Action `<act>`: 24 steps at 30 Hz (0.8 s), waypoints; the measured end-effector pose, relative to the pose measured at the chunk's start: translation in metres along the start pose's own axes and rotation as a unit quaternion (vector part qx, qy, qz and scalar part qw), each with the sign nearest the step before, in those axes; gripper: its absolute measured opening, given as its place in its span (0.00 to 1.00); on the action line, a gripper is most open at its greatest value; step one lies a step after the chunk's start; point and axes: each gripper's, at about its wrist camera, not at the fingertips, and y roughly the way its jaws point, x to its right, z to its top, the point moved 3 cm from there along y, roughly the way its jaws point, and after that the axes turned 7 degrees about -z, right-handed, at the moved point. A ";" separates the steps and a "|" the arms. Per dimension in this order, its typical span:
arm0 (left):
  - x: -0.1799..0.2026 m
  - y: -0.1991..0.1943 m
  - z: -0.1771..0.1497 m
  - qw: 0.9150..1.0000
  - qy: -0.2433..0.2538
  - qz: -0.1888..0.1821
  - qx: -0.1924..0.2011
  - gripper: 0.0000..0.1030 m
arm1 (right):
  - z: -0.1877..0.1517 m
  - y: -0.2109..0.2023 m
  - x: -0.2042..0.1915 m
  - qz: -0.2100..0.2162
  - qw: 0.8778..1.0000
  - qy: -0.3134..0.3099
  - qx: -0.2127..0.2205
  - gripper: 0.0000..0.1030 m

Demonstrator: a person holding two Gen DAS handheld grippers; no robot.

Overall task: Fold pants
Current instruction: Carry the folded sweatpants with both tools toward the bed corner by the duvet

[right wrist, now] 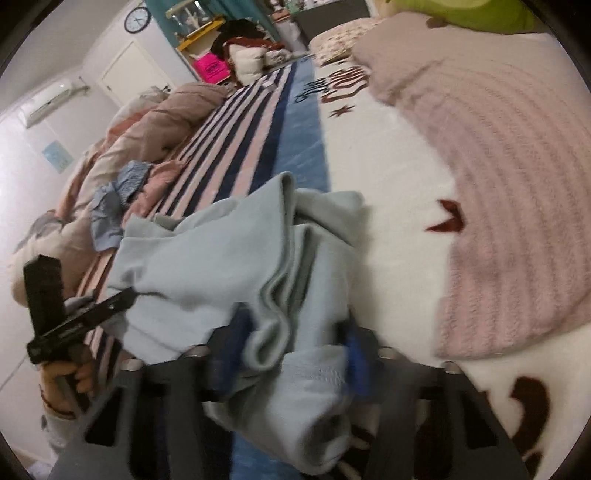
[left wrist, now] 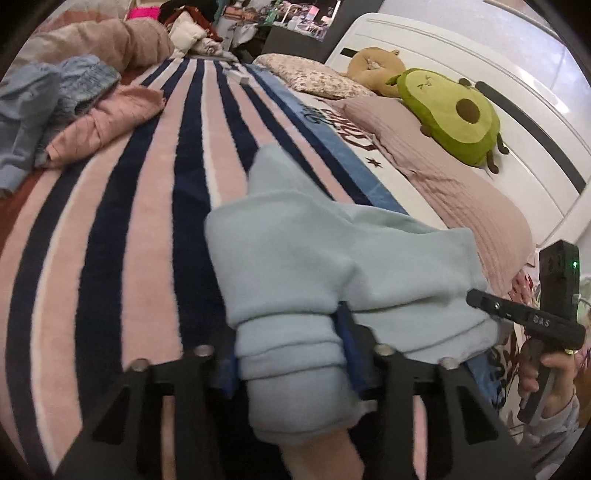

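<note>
Bed [left wrist: 110, 236] with striped blanket, two pillows, one avocado plush [left wrist: 452, 114]. Right view blurred; far clutter unreadable. One pair of light-blue pants [left wrist: 325, 273] bunched near bed's edge, pinched by left hand-held gripper [left wrist: 291, 354] and right hand-held gripper [right wrist: 291, 354], one bundled end each.

The folded pale blue pants [left wrist: 317, 280] are covering the tips of the left claw [left wrist: 291, 354], and their lower end is running off the frame's bottom edge. In the right wrist view, motion blur is smearing the right claw [right wrist: 291, 350] and the pink pillow [right wrist: 517, 206]. The frame's top edge is cutting off the avocado plush [right wrist: 491, 14].
</note>
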 end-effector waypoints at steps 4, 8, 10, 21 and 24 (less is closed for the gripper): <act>0.011 -0.023 -0.006 1.000 0.009 0.011 0.017 0.27 | -0.002 -0.020 -0.015 0.011 0.999 -0.024 0.028 0.20; 0.017 -0.068 -0.026 0.999 0.001 0.017 0.041 0.27 | -0.013 -0.040 -0.029 0.065 0.997 -0.022 0.019 0.19; 0.016 -0.096 -0.045 0.999 -0.008 0.024 0.048 0.27 | -0.024 -0.045 -0.036 0.087 0.996 -0.024 0.004 0.19; -0.002 -0.134 -0.105 0.995 -0.054 0.068 0.039 0.50 | -0.075 -0.058 -0.045 0.025 0.997 -0.069 0.008 0.42; -0.001 -0.148 -0.094 0.994 -0.042 0.086 0.060 0.51 | -0.067 -0.069 -0.039 0.002 0.997 -0.074 0.027 0.45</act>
